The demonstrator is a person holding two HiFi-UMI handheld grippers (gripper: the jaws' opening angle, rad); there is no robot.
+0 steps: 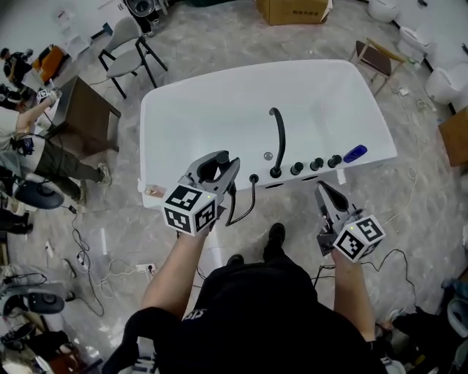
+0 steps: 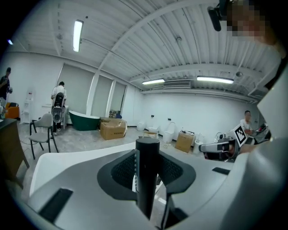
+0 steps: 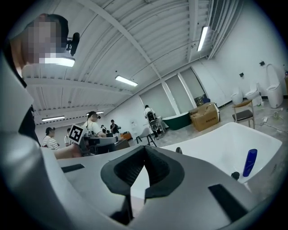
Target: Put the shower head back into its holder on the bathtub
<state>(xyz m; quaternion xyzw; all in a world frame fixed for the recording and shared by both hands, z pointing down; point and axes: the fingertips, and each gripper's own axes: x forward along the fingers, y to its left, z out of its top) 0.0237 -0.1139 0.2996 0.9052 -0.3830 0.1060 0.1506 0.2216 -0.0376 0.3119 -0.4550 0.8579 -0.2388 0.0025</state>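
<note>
The black shower head [image 2: 147, 179] stands upright between the jaws of my left gripper [image 2: 147, 157], which is shut on its handle. In the head view my left gripper [image 1: 221, 162] hangs just in front of the white bathtub [image 1: 219, 102], near its front rim. The black hose [image 1: 243, 210] loops down from the shower head to a fitting [image 1: 254, 177] on the rim. A curved black faucet [image 1: 277, 142] and a row of black knobs [image 1: 316, 164] sit on that rim. My right gripper [image 1: 322, 188] is shut and holds nothing, below the knobs; its jaws [image 3: 145, 155] meet.
A blue bottle [image 1: 355, 153] lies on the rim's right end, also seen as the blue bottle [image 3: 249, 162]. Grey chairs [image 1: 128, 51] and a dark table [image 1: 88, 117] stand to the left. Cables [image 1: 110, 270] lie on the floor. People stand at the far left, cardboard boxes [image 1: 292, 10] behind.
</note>
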